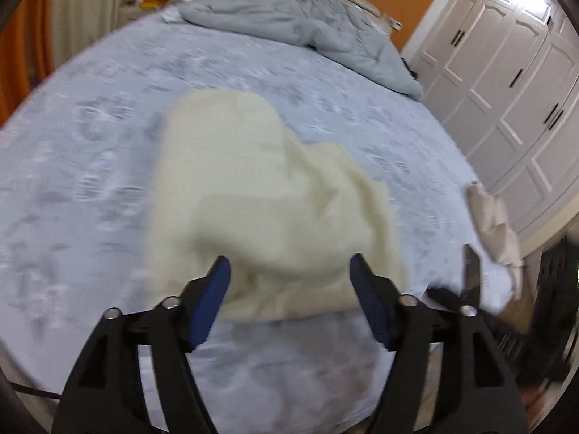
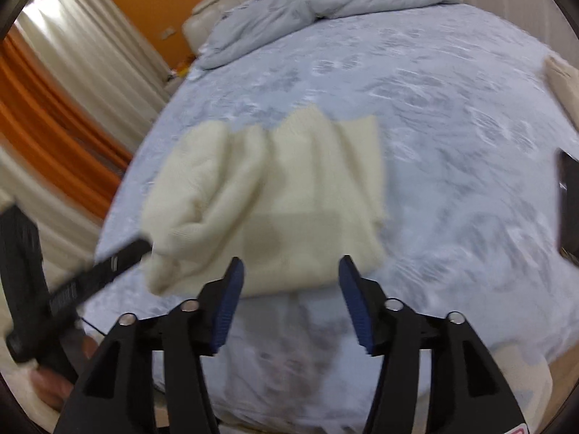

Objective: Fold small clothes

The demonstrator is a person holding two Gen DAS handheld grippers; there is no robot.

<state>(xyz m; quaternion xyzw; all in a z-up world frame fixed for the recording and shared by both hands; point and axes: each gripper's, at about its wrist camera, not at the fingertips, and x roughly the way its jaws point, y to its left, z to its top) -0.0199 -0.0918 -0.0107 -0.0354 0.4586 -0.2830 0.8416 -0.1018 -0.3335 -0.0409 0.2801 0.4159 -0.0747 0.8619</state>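
Cream knitted garment (image 2: 275, 195) lay bunched and partly folded on the pale blue patterned bedspread (image 2: 452, 144), near edge. Left gripper (image 1: 289, 271) and right gripper (image 2: 289, 275) both spread apart, empty, hovering just short, likely lining up the next fold

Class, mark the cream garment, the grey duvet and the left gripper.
cream garment (image 2: 289, 199), right wrist view, middle of the cloth.
grey duvet (image 1: 307, 18), left wrist view, crumpled middle.
left gripper (image 1: 289, 275), left wrist view, between open fingertips.

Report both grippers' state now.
Left gripper: open, holding nothing, at the cream garment.
Right gripper: open, holding nothing.
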